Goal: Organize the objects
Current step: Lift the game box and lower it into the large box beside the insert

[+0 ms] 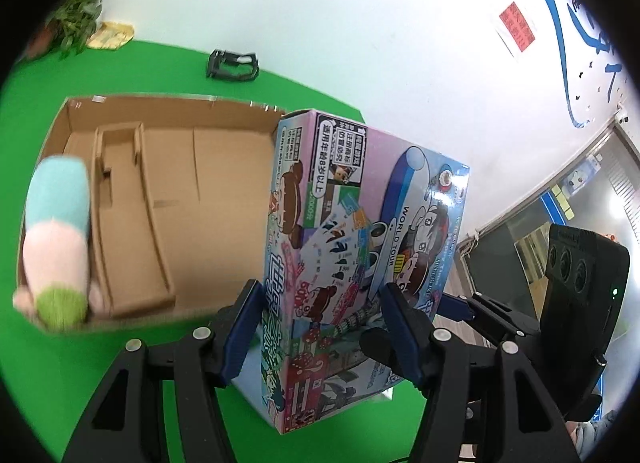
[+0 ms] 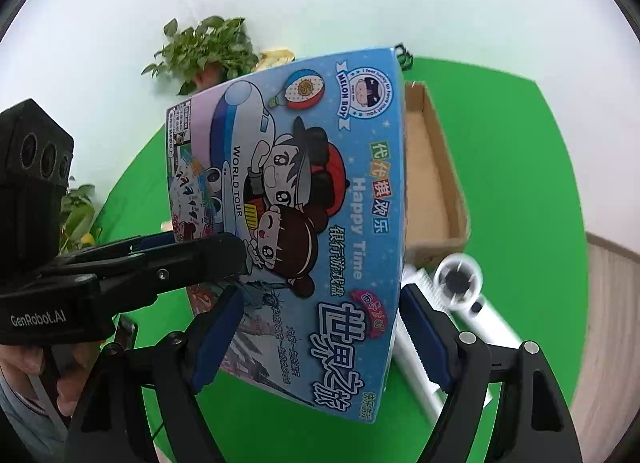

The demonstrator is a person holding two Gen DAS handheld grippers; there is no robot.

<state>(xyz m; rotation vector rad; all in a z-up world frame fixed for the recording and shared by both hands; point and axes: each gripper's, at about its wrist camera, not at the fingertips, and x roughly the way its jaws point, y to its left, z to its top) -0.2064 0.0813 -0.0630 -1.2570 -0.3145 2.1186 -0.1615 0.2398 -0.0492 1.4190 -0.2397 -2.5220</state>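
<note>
Both my tools, left [image 1: 320, 327] & right [image 2: 320, 335], clamp the colourful cardboard board-game box [image 1: 360, 247], up off the green worktop [image 1: 48, 363].

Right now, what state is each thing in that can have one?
Board game box: closed, lifted clear of the green table, tilted, gripped from both sides.
Left gripper: shut on the box.
Right gripper: shut on the box.
Cardboard box: open, a plush toy at one end, otherwise empty.
White handheld device: lying on the table beside the cardboard box.
</note>
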